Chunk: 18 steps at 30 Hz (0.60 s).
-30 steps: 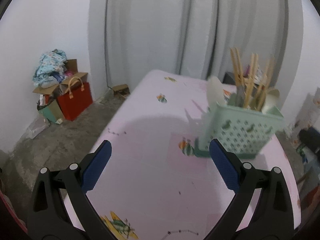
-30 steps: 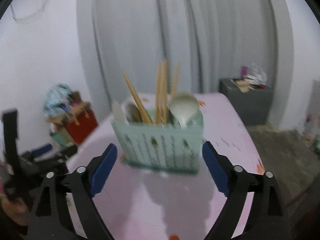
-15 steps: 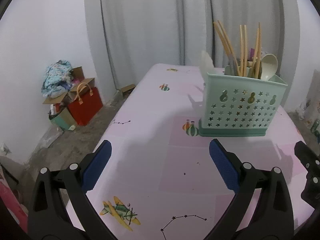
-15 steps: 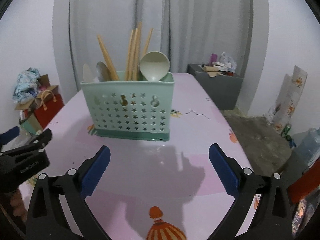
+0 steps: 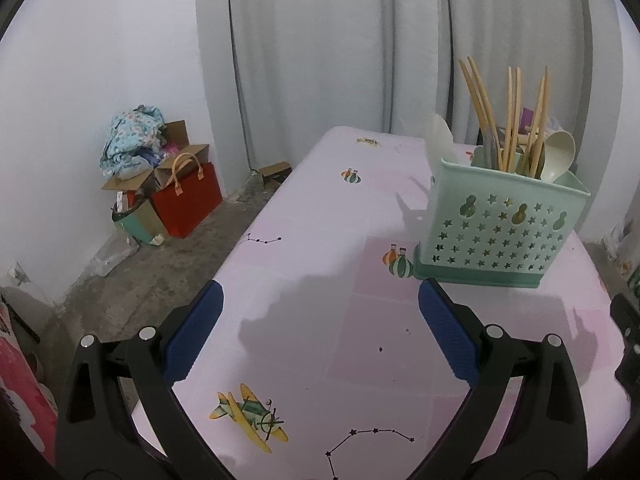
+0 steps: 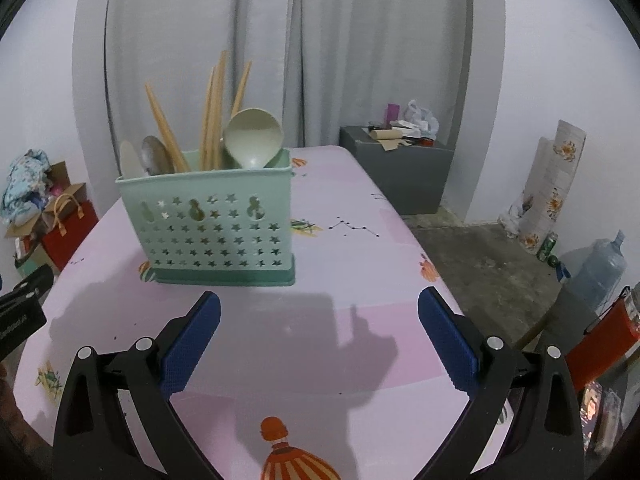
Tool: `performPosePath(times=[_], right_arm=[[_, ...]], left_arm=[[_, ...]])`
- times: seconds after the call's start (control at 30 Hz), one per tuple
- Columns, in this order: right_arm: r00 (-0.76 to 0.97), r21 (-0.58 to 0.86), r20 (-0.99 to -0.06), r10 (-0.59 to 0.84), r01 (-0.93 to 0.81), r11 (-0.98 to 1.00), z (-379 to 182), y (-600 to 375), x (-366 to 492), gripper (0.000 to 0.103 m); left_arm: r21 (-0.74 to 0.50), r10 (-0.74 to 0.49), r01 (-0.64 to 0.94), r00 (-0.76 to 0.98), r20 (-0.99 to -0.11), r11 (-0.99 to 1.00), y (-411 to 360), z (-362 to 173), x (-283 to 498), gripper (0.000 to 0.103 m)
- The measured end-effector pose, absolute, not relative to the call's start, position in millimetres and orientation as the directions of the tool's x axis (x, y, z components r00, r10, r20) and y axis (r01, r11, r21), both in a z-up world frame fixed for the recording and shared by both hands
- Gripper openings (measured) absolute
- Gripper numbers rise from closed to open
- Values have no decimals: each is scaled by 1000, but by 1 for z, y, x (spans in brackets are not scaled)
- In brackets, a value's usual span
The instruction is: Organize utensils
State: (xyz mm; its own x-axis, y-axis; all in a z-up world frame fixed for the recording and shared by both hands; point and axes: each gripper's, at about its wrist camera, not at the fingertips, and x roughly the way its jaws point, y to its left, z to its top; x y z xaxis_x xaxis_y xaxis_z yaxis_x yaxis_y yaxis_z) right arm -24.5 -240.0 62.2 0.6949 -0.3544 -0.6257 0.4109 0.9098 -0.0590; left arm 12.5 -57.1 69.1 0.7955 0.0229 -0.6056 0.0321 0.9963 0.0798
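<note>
A mint green perforated utensil caddy (image 5: 500, 232) stands upright on the pink table (image 5: 304, 240); it also shows in the right wrist view (image 6: 216, 232). It holds several wooden chopsticks (image 6: 214, 116), a pale ladle-like spoon (image 6: 254, 138), a metal spoon (image 6: 156, 156) and a white utensil (image 5: 438, 138). My left gripper (image 5: 320, 340) is open and empty, hovering over the table left of and nearer than the caddy. My right gripper (image 6: 320, 340) is open and empty, nearer than the caddy and slightly right of it.
The table's left edge drops to a concrete floor with a red bag (image 5: 188, 200) and boxes of clutter. On the right are a grey cabinet (image 6: 400, 168), a rolled mat (image 6: 552, 188) and a water jug (image 6: 600, 272). Curtains hang behind the table.
Both grippers have pulled back and steadied; the caddy now looks sharper and sits farther from both. In the right wrist view it shifted left. Both grippers stay open.
</note>
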Motion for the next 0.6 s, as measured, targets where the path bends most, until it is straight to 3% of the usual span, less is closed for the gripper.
performPosePath(times=[0.6], right_arm=[[692,-55,-631,-350,410,911,61,-242,-27,96]], left_arm=[[101,36,35,781,-624,994,-60,66,13,94]])
